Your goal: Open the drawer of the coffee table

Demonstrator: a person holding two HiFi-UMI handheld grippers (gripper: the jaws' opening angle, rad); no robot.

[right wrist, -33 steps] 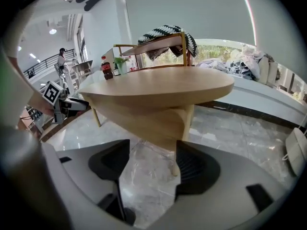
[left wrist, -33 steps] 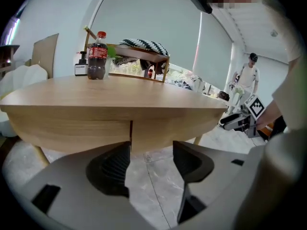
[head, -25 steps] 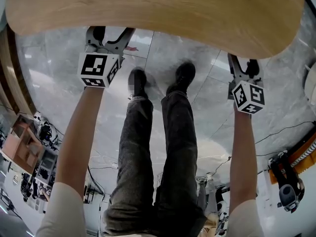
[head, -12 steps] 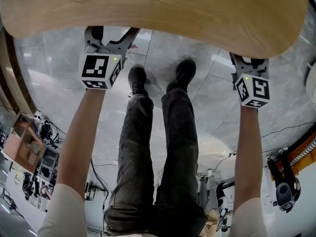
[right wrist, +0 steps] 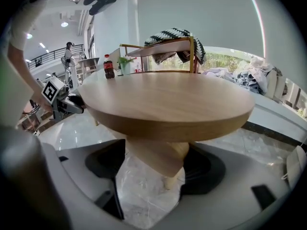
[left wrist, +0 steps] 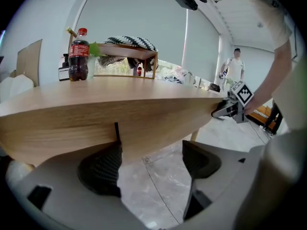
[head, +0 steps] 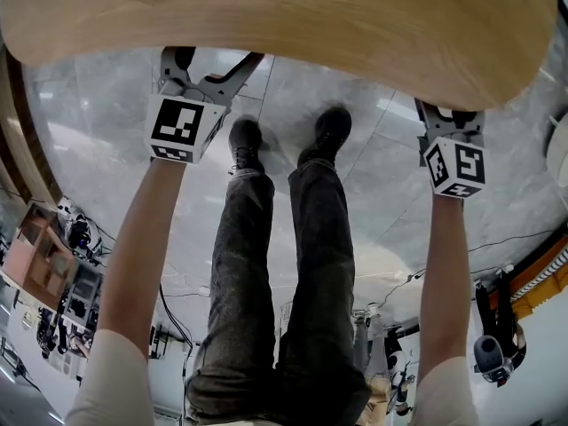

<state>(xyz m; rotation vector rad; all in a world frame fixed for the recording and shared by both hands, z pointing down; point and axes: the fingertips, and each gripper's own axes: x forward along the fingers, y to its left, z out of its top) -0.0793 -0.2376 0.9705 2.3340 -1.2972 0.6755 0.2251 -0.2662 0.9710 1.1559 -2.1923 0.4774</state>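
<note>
Coffee table worktop (head: 284,16) lies ahead of us, its near edge crossing both tools. We judge drawer front (left wrist: 153,121) to be wood band under this edge, right of dark seam (left wrist: 116,131). Its long axis runs left-right, so pull must come toward us.

Jaws of left tool (left wrist: 151,164) apart, lower edge of band just above gap, nothing clamped. Jaws of right tool (right wrist: 152,169) apart, wood block (right wrist: 156,152) under worktop between them, not squeezed. Both tools about equally near.

In head view worktop hides tool tips and drawer. We see no handle.
</note>
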